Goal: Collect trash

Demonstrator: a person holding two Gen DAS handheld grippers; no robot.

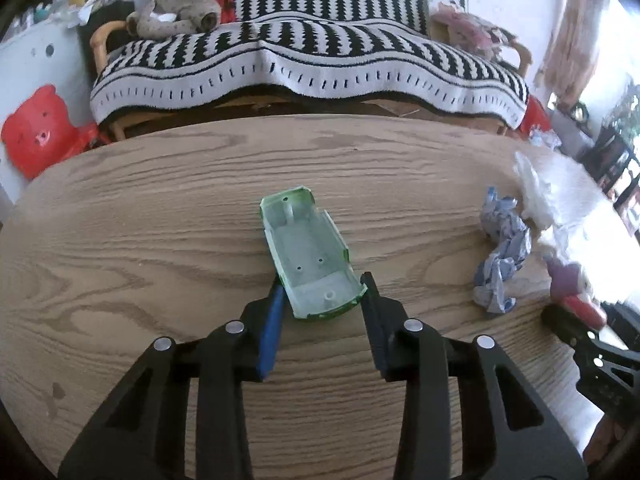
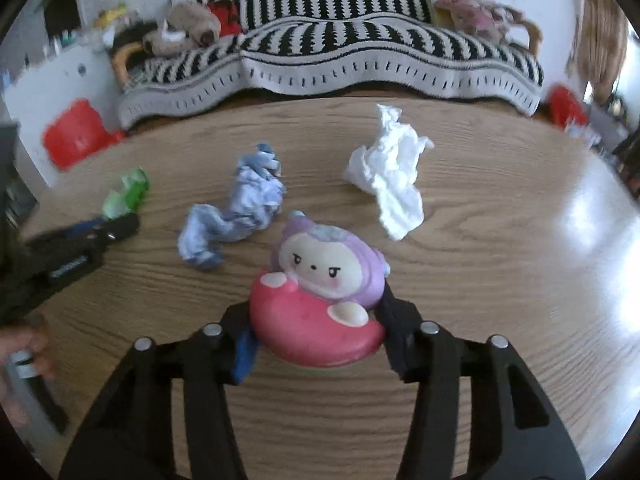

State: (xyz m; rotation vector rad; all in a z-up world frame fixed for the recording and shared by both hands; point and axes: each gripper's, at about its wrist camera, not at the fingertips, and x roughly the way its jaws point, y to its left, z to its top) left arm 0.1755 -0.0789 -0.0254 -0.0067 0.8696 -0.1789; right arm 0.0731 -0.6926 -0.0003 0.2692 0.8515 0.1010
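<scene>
A pale green translucent plastic shell (image 1: 304, 248) lies hollow side up on the wooden table (image 1: 160, 220). My left gripper (image 1: 322, 280) has its pads pressed on the sides of the shell's near end. In the right wrist view the same gripper (image 2: 92, 236) and the shell (image 2: 128, 192) show at the left edge. My right gripper (image 2: 320, 312) is shut on a soft toy (image 2: 320, 280), a purple-hooded figure on a pink base, which hides its fingertips. A crumpled blue paper (image 2: 240, 208) and a crumpled white tissue (image 2: 396, 176) lie loose just beyond the toy.
Behind the table's far edge stands a sofa under a black-and-white striped blanket (image 1: 304, 64), with plush toys on it. A red bear-shaped seat (image 1: 36, 132) is at the far left. A person's hand (image 2: 24, 352) holds the left gripper's handle. Bright glare covers the table's right side (image 2: 580, 232).
</scene>
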